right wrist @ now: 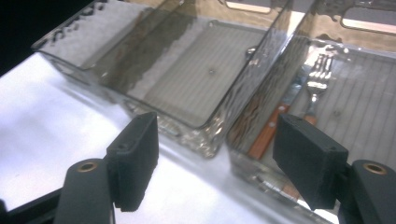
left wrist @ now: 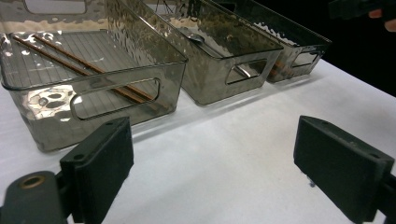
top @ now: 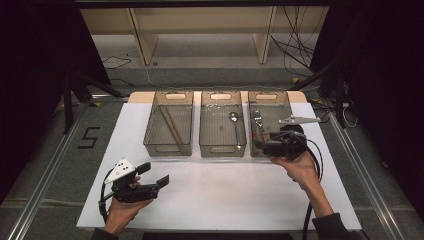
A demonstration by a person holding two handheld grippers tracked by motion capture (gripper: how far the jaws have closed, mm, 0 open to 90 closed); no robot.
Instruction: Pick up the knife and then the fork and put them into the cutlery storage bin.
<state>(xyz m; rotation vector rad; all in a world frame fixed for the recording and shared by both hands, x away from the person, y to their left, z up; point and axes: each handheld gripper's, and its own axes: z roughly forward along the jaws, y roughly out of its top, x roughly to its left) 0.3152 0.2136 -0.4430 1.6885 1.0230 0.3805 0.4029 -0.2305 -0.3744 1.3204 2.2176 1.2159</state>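
Note:
Three smoky clear bins stand in a row at the back of the white table [top: 220,195]. The left bin [top: 167,149] holds brown chopsticks [top: 171,126] [left wrist: 79,67]. A metal spoon [top: 235,122] lies in the middle bin [top: 222,149]. In the right bin [top: 266,92] lie a fork [top: 257,120] [right wrist: 317,79] and a wooden-handled utensil [right wrist: 266,135]. My left gripper [top: 154,175] [left wrist: 212,172] hovers at the table's front left, open and empty. At the right bin's near edge, my right gripper [top: 261,144] [right wrist: 215,158] is open with nothing between its pads.
A wooden shelf frame [top: 145,45] and loose cables [top: 295,50] lie on the floor behind the table. A "5" mark [top: 89,137] sits on the floor to the left. Metal rails run along both sides of the table.

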